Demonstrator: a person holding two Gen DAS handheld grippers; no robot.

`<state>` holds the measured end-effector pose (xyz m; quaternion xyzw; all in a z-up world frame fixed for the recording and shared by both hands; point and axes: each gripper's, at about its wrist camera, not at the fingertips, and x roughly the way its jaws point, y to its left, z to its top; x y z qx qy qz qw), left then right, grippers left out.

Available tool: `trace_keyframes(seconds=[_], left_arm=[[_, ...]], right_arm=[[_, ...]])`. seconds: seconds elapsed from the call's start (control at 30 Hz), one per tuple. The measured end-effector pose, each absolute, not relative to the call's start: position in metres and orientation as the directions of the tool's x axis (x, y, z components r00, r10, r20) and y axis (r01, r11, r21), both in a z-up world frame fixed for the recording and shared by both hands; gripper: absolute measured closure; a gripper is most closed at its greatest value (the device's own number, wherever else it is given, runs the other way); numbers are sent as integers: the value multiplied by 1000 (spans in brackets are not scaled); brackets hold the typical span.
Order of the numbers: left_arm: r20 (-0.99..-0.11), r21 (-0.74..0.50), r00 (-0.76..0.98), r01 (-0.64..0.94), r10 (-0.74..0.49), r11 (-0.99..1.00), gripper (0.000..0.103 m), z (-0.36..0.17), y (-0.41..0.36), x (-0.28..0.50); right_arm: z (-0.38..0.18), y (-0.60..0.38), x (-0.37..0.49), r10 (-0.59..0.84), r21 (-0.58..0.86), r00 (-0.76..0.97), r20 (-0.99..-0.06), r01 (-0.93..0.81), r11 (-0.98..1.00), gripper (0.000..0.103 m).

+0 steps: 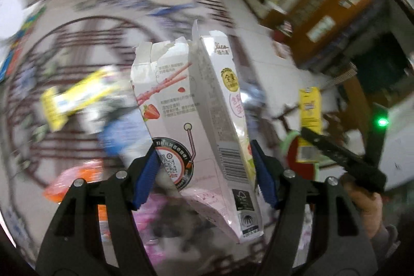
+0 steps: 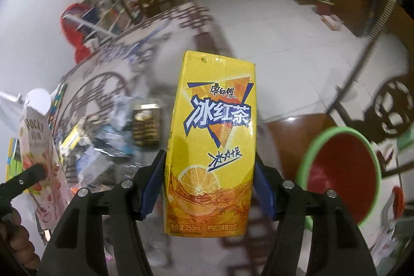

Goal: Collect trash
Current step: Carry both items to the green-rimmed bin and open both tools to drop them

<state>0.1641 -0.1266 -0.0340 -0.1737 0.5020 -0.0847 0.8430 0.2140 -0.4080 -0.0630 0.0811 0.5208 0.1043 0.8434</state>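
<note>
My left gripper [image 1: 204, 172] is shut on a torn-open white and pink snack box [image 1: 196, 120] with strawberry pictures, lifted above the table. The same box [image 2: 41, 159] shows at the left edge of the right wrist view, with the left gripper's black finger [image 2: 23, 179] across it. My right gripper [image 2: 209, 188] is shut on a yellow iced tea carton [image 2: 212, 141], upright between the blue pads. That carton [image 1: 309, 107] and the right gripper's finger [image 1: 336, 151] appear at the right of the left wrist view. A red bin with a green rim [image 2: 341, 172] stands right of the carton.
Blurred litter lies on the patterned round table [image 1: 77, 30]: a yellow wrapper [image 1: 75, 97], a blue packet [image 1: 121, 133], an orange wrapper [image 1: 75, 180], a brown box [image 2: 146, 124]. White tiled floor [image 2: 271, 43] and wooden furniture [image 1: 336, 4] lie beyond. A hand [image 1: 367, 208] grips the right tool.
</note>
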Motion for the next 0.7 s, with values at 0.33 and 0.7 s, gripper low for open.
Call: trace_keyframes(seconds=[0.33, 0.7], left_arm=[[-794, -438, 316, 294, -519, 850, 38, -34, -297, 189], [-816, -445, 170, 426, -552, 788, 37, -60, -423, 216]], right_arm=[[-65, -551, 171, 141, 232, 467, -873, 142, 962, 42], [-76, -644, 153, 111, 237, 452, -885, 233, 943, 42]])
